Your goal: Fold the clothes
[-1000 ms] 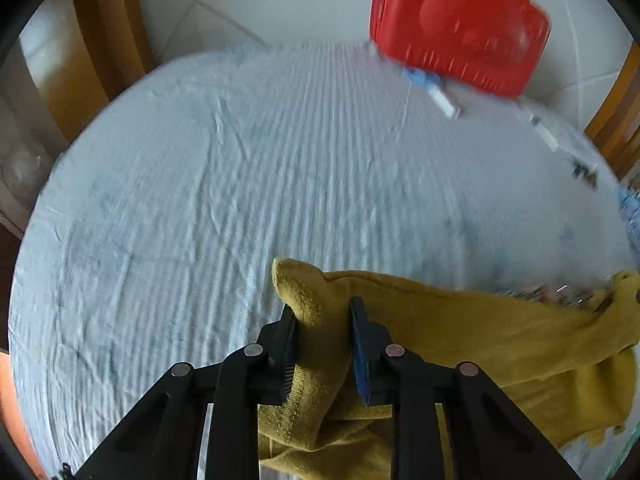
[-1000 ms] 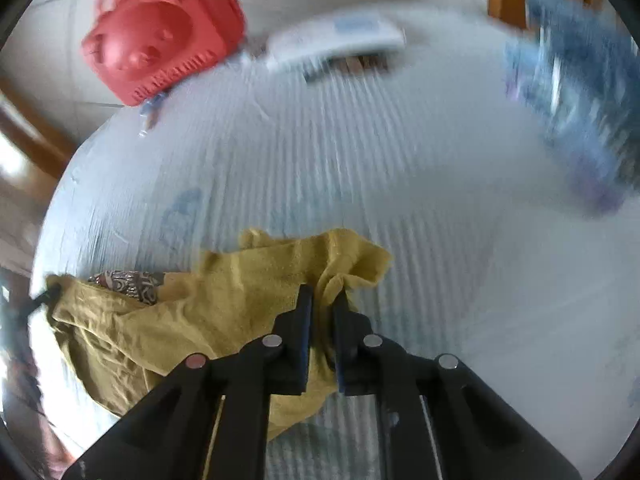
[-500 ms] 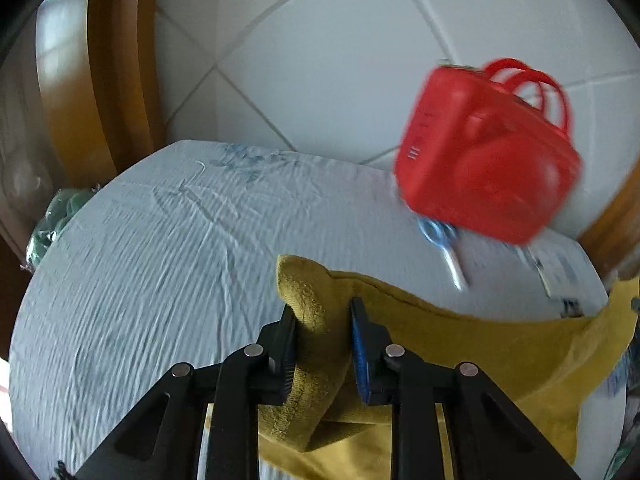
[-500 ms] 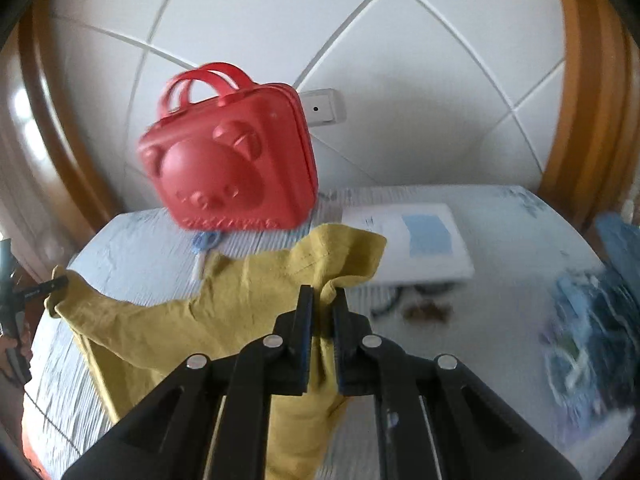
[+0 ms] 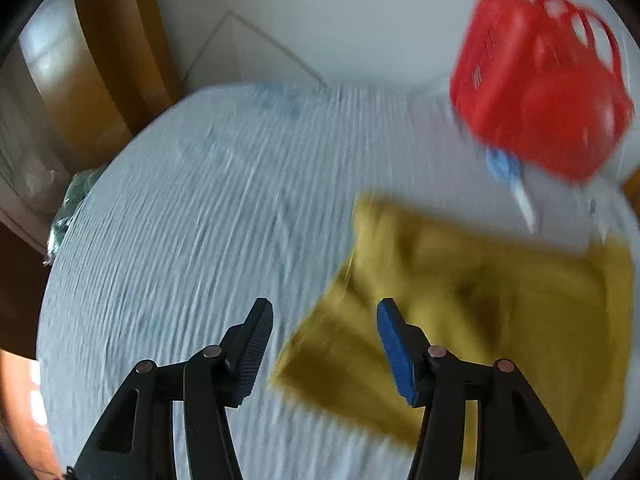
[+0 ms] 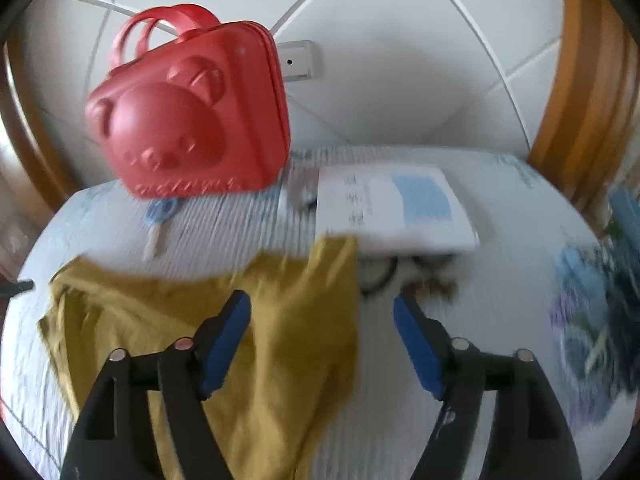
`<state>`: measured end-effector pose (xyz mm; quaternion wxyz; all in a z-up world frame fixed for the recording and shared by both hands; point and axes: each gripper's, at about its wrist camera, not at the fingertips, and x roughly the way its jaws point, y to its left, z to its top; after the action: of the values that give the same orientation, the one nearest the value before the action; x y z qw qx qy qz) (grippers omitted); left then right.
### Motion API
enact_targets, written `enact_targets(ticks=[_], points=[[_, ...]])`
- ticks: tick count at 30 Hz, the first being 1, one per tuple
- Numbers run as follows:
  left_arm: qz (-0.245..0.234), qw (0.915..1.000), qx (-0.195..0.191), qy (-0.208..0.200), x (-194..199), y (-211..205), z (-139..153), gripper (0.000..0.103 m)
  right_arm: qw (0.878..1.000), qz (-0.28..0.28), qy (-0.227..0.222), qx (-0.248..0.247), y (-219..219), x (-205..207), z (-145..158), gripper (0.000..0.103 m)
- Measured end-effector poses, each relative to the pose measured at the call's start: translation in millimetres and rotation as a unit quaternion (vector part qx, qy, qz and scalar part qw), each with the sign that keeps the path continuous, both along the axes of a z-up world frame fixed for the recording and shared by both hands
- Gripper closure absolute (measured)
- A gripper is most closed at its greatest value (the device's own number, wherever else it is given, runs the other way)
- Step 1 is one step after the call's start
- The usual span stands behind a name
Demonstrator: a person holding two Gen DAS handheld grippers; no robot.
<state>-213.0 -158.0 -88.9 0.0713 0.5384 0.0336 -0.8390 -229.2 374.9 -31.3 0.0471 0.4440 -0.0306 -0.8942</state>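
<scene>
A mustard-yellow garment (image 5: 472, 304) lies spread on the pale blue striped bed sheet (image 5: 192, 240); it also shows in the right wrist view (image 6: 280, 344). My left gripper (image 5: 325, 344) is open and empty, with the garment's near left edge below its jaws. My right gripper (image 6: 322, 340) is open and empty above the garment's right edge. Both views are blurred by motion.
A red bear-faced case (image 6: 192, 120) stands at the back by the tiled wall, also in the left wrist view (image 5: 536, 100). A white booklet (image 6: 396, 208) and a blue-handled item (image 6: 160, 216) lie near it. Blue patterned clothes (image 6: 596, 312) sit at the right.
Both grippers were shut on the yellow garment's corners and held it up; now both have opened and the garment lies flat on the sheet.
</scene>
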Motion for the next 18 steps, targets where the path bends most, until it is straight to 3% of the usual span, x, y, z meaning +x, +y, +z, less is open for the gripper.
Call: enact_targets(ticks=[3,9,14,16,18], points=[[-0.017,0.999,-0.031,-0.026,31,1,-24,0.048,0.999,0.006,-0.04,-0.016,-7,54,-12,0.021],[-0.023,0.998,-0.059,0.0,29,2,-46,0.048,0.994,-0.008,-0.106,-0.024,-11,150,-41,0.021],[-0.036,0.9952,-0.089,0.02,23,6,-56,0.04,0.99,-0.026,-0.13,-0.046,-17,213,-49,0.019],[-0.038,0.9959,-0.076,0.031,26,1,-57,0.039,0.988,-0.03,-0.136,-0.061,-26,234,-53,0.013],[-0.031,0.998,-0.038,0.039,29,-10,-58,0.04,0.987,-0.025,-0.139,-0.071,-42,250,-60,0.007]])
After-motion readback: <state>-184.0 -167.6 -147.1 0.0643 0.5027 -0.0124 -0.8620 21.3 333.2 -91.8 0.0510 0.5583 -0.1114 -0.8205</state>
